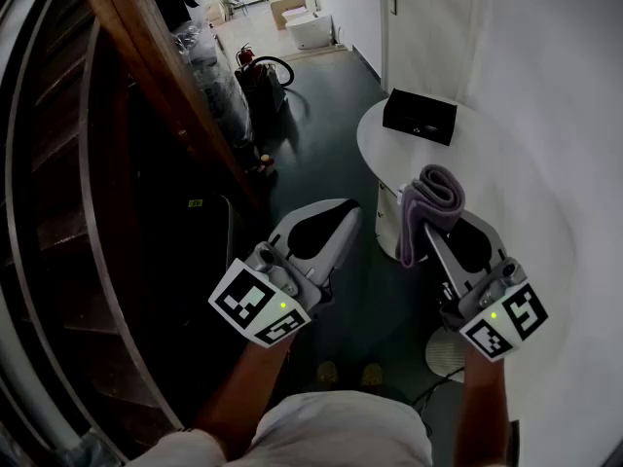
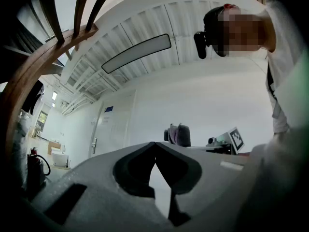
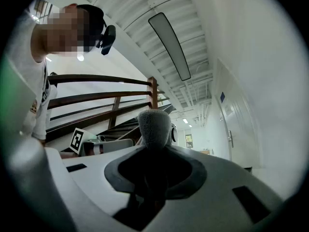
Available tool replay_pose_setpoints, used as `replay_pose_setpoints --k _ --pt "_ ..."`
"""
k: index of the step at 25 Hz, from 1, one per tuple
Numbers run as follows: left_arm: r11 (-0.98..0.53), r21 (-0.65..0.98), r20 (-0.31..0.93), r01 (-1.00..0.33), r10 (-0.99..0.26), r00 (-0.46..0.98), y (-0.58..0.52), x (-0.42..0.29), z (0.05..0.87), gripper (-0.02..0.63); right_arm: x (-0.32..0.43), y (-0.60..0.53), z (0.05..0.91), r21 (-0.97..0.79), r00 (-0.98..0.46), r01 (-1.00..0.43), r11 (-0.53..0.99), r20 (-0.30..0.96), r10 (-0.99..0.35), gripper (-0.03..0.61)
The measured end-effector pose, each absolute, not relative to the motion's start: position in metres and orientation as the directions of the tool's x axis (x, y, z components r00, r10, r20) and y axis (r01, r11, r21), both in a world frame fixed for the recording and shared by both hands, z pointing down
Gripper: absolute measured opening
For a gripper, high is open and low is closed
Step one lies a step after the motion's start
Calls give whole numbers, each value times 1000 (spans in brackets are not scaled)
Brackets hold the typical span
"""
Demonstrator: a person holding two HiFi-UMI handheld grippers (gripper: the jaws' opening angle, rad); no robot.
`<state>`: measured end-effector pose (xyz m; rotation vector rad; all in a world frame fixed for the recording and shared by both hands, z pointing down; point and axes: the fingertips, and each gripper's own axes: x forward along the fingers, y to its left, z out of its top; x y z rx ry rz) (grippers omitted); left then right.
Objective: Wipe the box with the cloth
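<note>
Box (image 1: 420, 117), black, sits on a round white table (image 1: 378, 144), well ahead of both pairs of fingertips. Right gripper (image 1: 435, 230): fingers clamped on the folded grey-purple cloth (image 1: 430, 200), which stands out past the tips. Left gripper (image 1: 338, 214): fingers pressed together, nothing between.

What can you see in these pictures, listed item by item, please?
box: one, black, on the table.
table: one, white, round, ahead on the right.
cloth: one, greyish purple, folded, clamped in the right gripper.
handrail: one, brown wood, along the left.
fire extinguisher: one, red, on the floor beyond the handrail.
door: one, white, behind the table.
left gripper: one, grey, jaws shut, empty.
right gripper: one, grey, shut on the cloth.
</note>
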<state>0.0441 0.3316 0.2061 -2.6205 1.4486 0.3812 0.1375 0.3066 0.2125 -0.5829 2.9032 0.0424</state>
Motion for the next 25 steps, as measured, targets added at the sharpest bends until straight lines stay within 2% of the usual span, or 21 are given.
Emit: replay_pose_setpoints --k 25 --pt "-511 1 -264 -860 -829 492 311 73 207 15 173 282 215 -26 -906 -383 923 -183 -381 95"
